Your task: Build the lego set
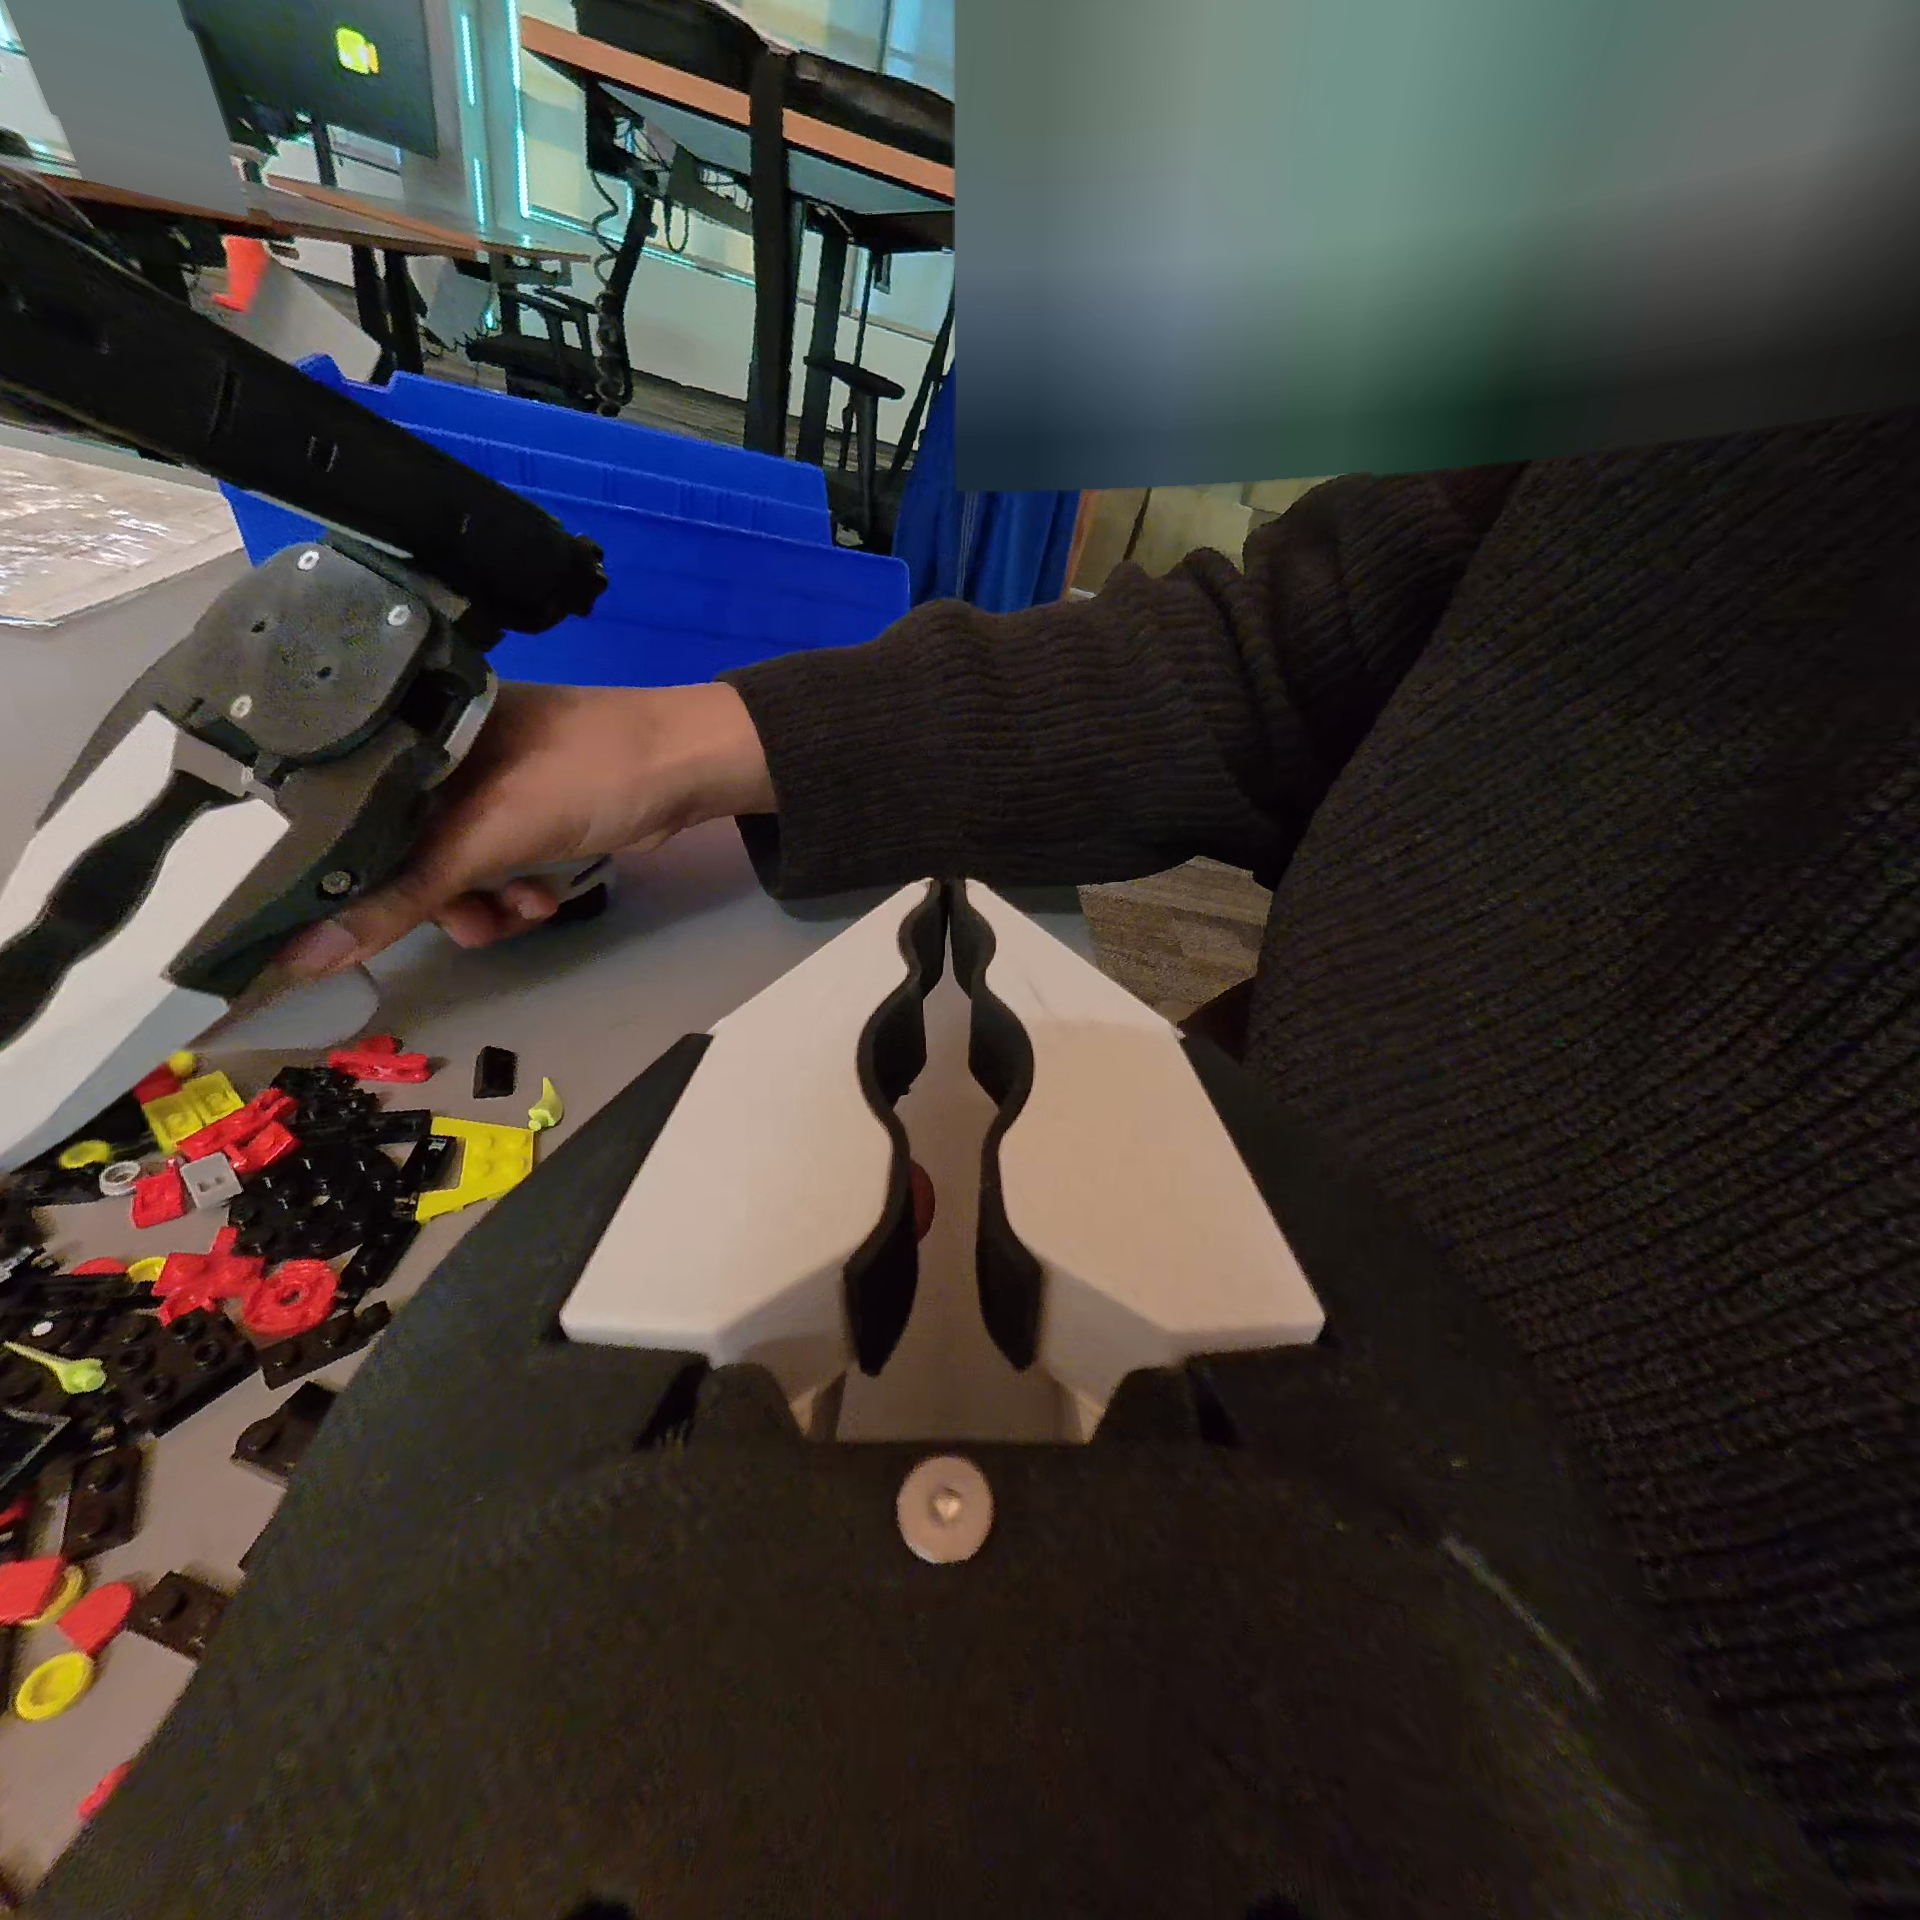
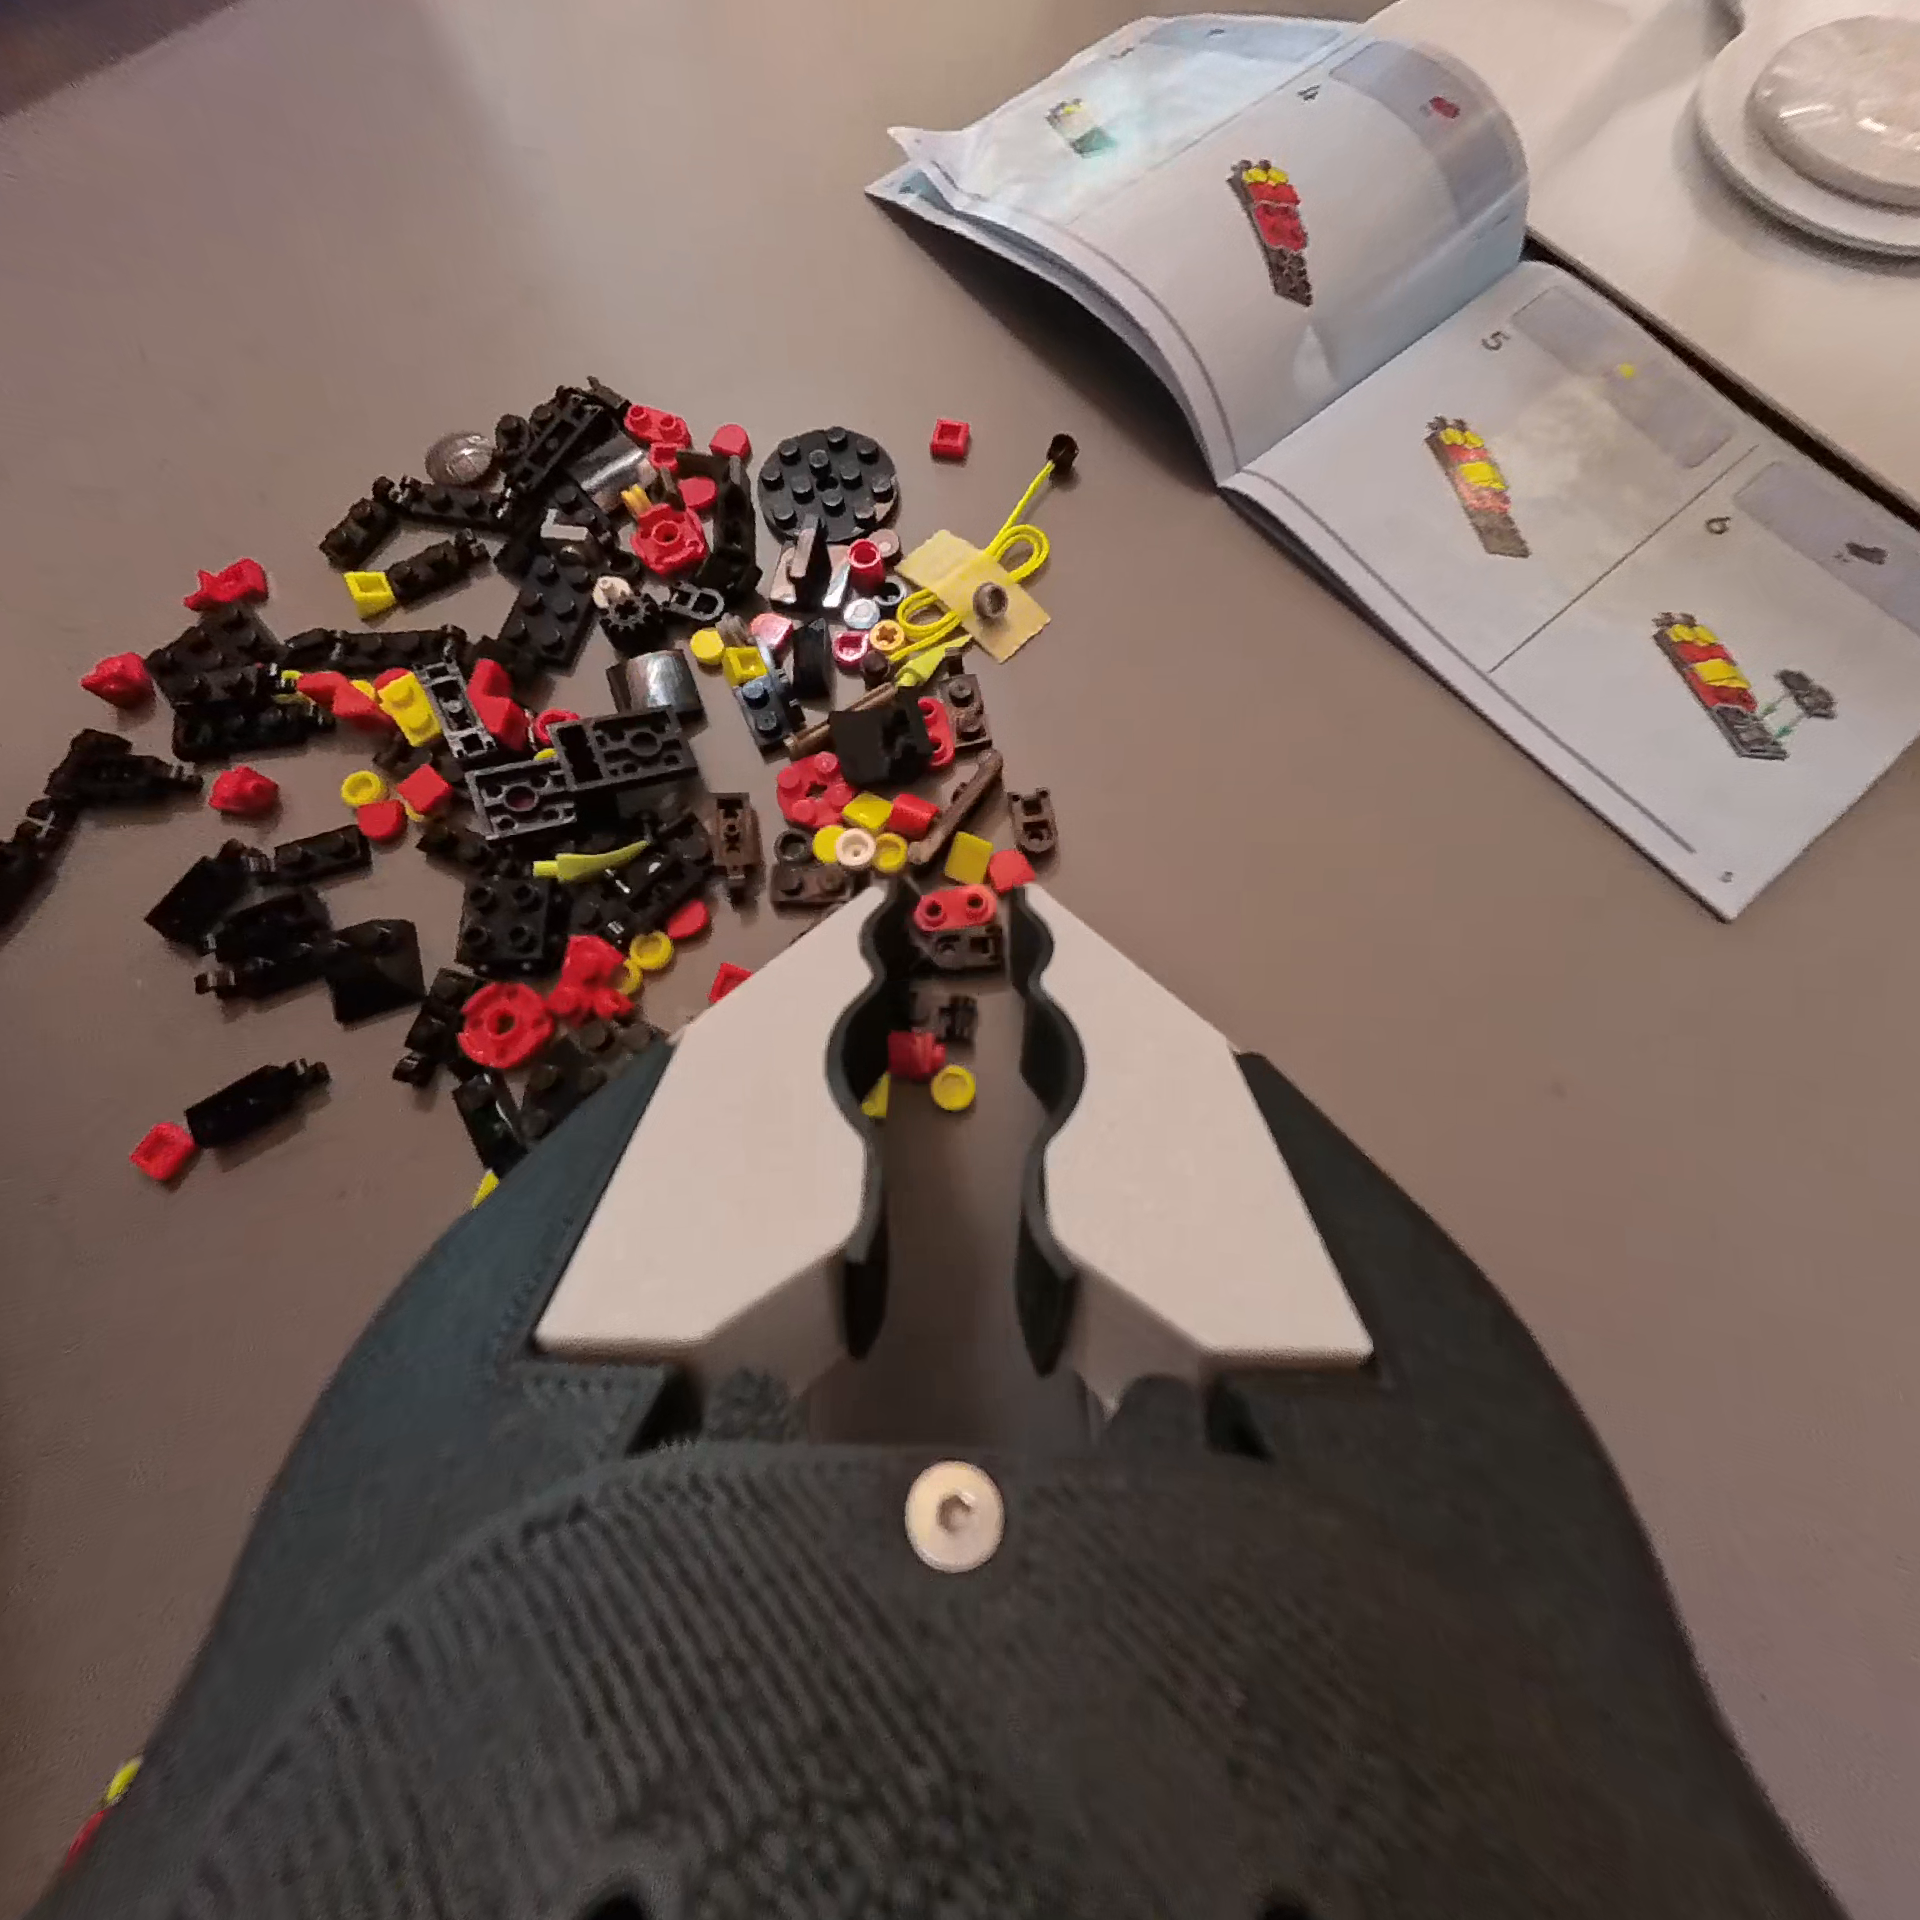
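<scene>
Printed step numerals, one to each build drawing, stand on the pages of the open instruction booklet (image 2: pixel 1382 343) lying on the table ahead and right of the right gripper (image 2: pixel 951 902).

Even indoor light, wide-angle distortion in both views.
Soft shadows under the lego pieces (image 2: pixel 582 727); faint sheen on the bench (image 2: pixel 1351 1039); edges bowed, near foreground blurred; booklet (image 2: pixel 1455 416) pages slightly glossy.

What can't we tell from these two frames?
1. Left wrist view: red piece inside the shut left gripper; gripped or lying behind, unclear.
2. Right wrist view: pile of pieces partly hidden under the right gripper.
3. Right wrist view: booklet cut by right edge.
</scene>
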Demonstrator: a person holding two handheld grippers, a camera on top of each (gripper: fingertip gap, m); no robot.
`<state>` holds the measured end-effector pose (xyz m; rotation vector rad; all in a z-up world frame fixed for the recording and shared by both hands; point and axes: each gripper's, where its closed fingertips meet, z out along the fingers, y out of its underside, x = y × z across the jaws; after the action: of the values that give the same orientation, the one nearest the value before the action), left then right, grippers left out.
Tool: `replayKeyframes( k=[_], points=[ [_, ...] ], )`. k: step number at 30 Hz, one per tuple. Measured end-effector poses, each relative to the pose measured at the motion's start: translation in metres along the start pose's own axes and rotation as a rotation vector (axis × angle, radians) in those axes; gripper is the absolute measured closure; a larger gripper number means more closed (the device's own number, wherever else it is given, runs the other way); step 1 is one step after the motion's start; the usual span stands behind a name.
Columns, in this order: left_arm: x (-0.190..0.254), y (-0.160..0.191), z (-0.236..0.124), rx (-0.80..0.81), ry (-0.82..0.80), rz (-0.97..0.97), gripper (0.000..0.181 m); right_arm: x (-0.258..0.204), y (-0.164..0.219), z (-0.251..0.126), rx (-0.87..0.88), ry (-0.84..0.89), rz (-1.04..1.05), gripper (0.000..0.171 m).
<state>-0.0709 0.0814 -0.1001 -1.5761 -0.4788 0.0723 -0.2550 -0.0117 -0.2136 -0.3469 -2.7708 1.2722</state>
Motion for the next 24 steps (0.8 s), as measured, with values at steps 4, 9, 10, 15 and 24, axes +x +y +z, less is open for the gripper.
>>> replayKeyframes(
  k=[4,9,10,15,24],
  points=[
    [0.000,0.000,0.000,-0.001,0.000,-0.005,0.181,-0.001,0.001,0.000,-0.008,0.006,-0.012,0.158],
    [0.000,0.000,0.000,-0.002,0.000,-0.004,0.181,-0.001,0.000,-0.002,0.009,0.007,-0.011,0.167],
    [0.000,0.000,0.000,-0.003,0.000,-0.003,0.181,0.001,-0.002,-0.003,0.021,0.011,-0.006,0.165],
    [0.000,0.002,0.001,-0.008,-0.002,-0.003,0.181,0.012,-0.016,-0.009,0.096,0.063,-0.031,0.160],
    [-0.004,0.001,0.000,-0.004,-0.016,-0.013,0.181,0.025,-0.052,0.010,0.106,0.078,-0.070,0.151]
  ],
)
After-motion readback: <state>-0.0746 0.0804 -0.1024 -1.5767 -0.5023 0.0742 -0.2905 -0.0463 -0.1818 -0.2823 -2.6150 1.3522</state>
